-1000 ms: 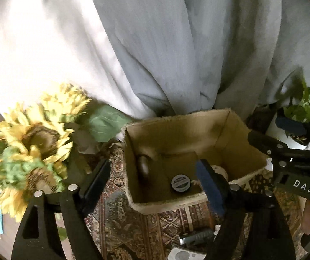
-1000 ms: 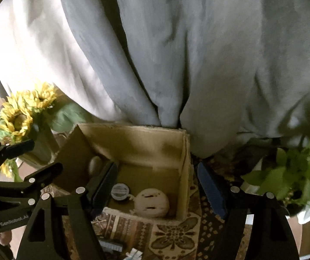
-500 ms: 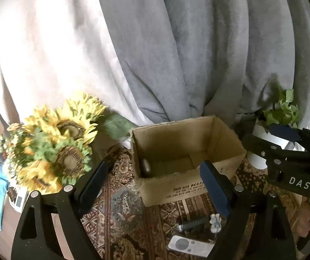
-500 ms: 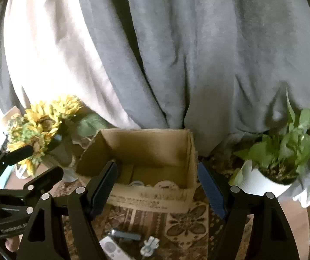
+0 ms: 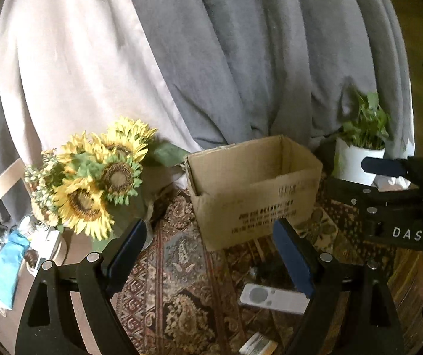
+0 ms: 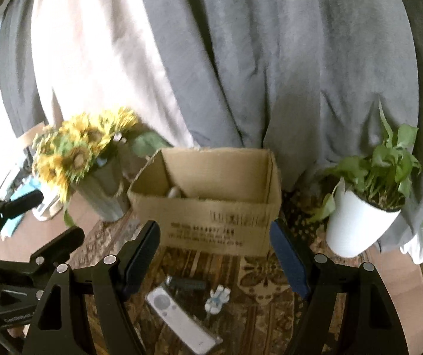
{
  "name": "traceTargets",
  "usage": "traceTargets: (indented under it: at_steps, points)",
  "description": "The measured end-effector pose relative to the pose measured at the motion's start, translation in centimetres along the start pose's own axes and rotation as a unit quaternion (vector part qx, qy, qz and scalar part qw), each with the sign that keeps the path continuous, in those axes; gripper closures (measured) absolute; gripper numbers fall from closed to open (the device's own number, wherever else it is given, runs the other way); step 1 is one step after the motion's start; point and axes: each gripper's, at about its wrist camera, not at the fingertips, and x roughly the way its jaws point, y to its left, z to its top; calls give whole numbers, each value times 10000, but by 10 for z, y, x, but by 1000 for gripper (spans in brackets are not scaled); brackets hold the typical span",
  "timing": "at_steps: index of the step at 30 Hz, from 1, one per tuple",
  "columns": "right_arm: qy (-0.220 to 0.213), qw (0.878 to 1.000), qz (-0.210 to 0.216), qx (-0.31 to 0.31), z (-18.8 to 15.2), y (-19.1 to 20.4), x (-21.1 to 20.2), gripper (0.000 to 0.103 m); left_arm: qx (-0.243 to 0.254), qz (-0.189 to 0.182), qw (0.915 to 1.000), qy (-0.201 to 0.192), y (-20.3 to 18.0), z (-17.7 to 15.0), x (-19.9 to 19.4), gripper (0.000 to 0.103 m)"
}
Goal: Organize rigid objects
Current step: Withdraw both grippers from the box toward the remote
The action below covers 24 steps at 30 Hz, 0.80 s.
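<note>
An open cardboard box [image 5: 255, 189] [image 6: 211, 204] stands on a patterned rug [image 5: 181, 266]. In front of it lie a white remote [image 5: 270, 297] [image 6: 178, 316], a dark bar-shaped object [image 6: 186, 282] and a small white and blue figure [image 6: 217, 297]. A small light packet [image 5: 257, 344] lies at the bottom edge. A pale rounded object [image 6: 174, 191] shows inside the box. My left gripper [image 5: 211, 254] is open and empty, above the rug short of the box. My right gripper [image 6: 214, 254] is open and empty, over the small objects.
A vase of sunflowers [image 5: 93, 174] [image 6: 78, 153] stands left of the box. A potted green plant in a white pot [image 5: 359, 162] [image 6: 362, 219] stands right of it. Grey and white curtains [image 5: 211, 59] hang behind. Clutter [image 5: 1, 266] lies at far left.
Both grippers have pulled back and away from the box. The views went from looking down into the box to seeing its front wall, and the objects on the rug have come into sight.
</note>
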Motion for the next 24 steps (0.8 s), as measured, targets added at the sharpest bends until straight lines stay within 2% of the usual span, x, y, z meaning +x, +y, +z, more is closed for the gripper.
traceTargets:
  at_steps: [14,24]
  points:
    - [109,9996,115,-226,-52,16,-8,26,386,-459,9971,465,-18,-57,-6,15]
    - [564,9983,32,-162,-87,15,12,26,625,-931,9887,990,-33,-97,8,15]
